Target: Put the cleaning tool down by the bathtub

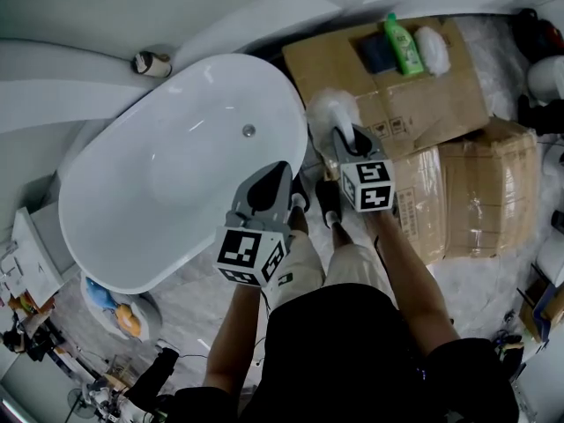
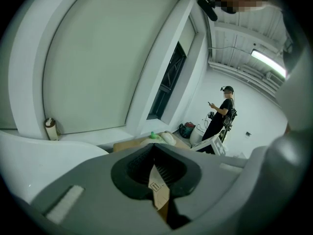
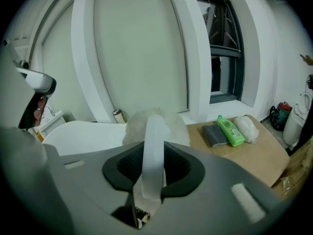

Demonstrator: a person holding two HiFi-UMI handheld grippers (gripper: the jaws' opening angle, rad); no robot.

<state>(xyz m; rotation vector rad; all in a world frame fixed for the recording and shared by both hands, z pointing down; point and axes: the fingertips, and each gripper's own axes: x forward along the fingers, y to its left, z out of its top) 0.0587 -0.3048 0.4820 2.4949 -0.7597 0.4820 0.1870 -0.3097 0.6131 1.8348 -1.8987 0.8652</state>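
Starting at the left with the bathtub (image 1: pixel 176 183): white, empty, drain showing, taking up that side of the head view. Just beside its near end, over the rim, the left gripper (image 1: pixel 278 173), closed up tip to tip with nothing pinched, only a sliver of cardboard glimpsed through the gap behind the pads. Probably idle on purpose, with one hand enough for the carrying.

Then on to the right gripper (image 1: pixel 345 136), clamped tight on the pale handle of the cleaning tool (image 1: pixel 332 110). Fluffy white head pointing away from the person, raised near the tub's rim and over the edge of the flattened cardboard (image 1: pixel 414 104). Gripped by the handle, by the look of it, so as to leave the soft head free and bring it down first. Not yet set down; judged to be mid-carry, close to a spot by the tub.

Further right on the cardboard, well apart from the tool: a grey pad (image 1: pixel 377 53), a green bottle (image 1: pixel 403 44) and a white puff (image 1: pixel 432 47), laid side by side, likely the rest of the cleaning kit parked within reach.
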